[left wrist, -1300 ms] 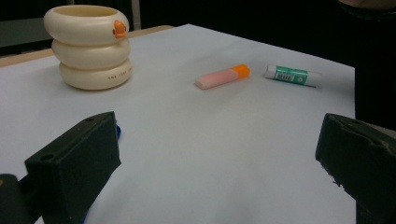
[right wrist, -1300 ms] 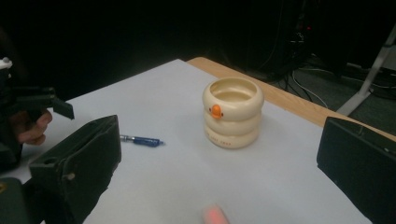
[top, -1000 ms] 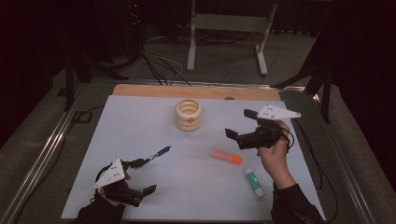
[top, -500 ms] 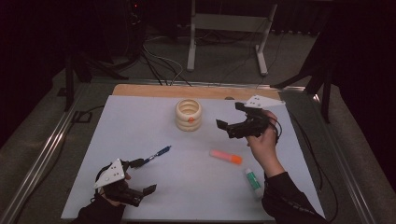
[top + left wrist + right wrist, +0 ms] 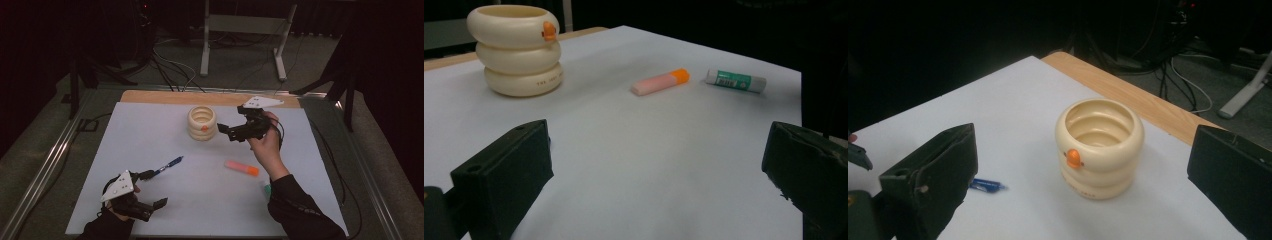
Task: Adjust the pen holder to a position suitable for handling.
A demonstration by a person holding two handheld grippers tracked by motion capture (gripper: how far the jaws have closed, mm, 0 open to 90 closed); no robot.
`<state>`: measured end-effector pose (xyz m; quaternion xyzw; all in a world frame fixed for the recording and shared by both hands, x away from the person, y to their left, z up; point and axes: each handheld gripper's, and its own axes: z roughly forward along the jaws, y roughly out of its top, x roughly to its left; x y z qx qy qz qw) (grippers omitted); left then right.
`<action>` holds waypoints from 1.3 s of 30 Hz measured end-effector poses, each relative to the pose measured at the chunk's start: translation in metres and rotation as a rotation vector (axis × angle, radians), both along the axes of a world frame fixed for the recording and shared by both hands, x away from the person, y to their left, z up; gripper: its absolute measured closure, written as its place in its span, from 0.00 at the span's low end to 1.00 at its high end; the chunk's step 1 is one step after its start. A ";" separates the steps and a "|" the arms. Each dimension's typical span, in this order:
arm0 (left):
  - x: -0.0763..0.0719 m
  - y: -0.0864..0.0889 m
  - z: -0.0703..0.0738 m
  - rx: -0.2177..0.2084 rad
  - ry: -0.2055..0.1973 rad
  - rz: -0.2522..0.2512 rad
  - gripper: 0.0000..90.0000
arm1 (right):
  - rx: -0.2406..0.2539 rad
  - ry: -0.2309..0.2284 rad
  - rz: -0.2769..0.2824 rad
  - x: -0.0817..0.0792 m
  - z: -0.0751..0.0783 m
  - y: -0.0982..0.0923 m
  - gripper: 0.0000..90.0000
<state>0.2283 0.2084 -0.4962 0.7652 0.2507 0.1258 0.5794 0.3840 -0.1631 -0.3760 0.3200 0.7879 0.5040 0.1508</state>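
Observation:
A cream ringed holder (image 5: 202,122) with an orange dot stands upright at the back middle of the white sheet (image 5: 145,130). My right gripper (image 5: 226,132) hovers open just right of it, empty, and the holder (image 5: 1099,145) sits ahead between its jaws. Near the front left my left gripper (image 5: 154,189) rests open and empty. A blue pen (image 5: 169,164) lies just beyond its far jaw. An orange-capped pink highlighter (image 5: 241,167) lies right of centre. A green-and-white glue stick (image 5: 267,189) is partly hidden by the right sleeve. The left gripper view shows the holder (image 5: 516,50), highlighter (image 5: 660,82) and glue stick (image 5: 736,80).
A wooden table edge (image 5: 150,96) runs behind the sheet. Metal rails (image 5: 50,165) border the table on both sides. Cables (image 5: 170,65) and a white stand (image 5: 240,30) lie on the floor beyond. The right forearm (image 5: 295,210) crosses the front right of the sheet.
My right gripper has moved back and left from above the highlighter to beside the cream holder. The left gripper and the objects on the sheet have stayed put.

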 end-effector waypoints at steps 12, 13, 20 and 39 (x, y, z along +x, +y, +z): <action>0.000 0.000 0.000 0.001 0.000 0.000 0.00 | -0.018 0.039 -0.022 0.024 -0.008 0.019 0.00; 0.000 0.000 0.000 0.004 0.003 -0.002 0.00 | -0.022 0.045 -0.023 0.026 -0.008 0.020 0.00; 0.000 0.001 0.000 0.005 0.004 -0.001 0.00 | -0.027 0.081 -0.040 0.041 -0.010 0.027 0.00; 0.000 0.001 0.000 0.004 0.001 -0.001 0.00 | -0.164 0.225 -0.179 0.085 -0.020 0.061 0.09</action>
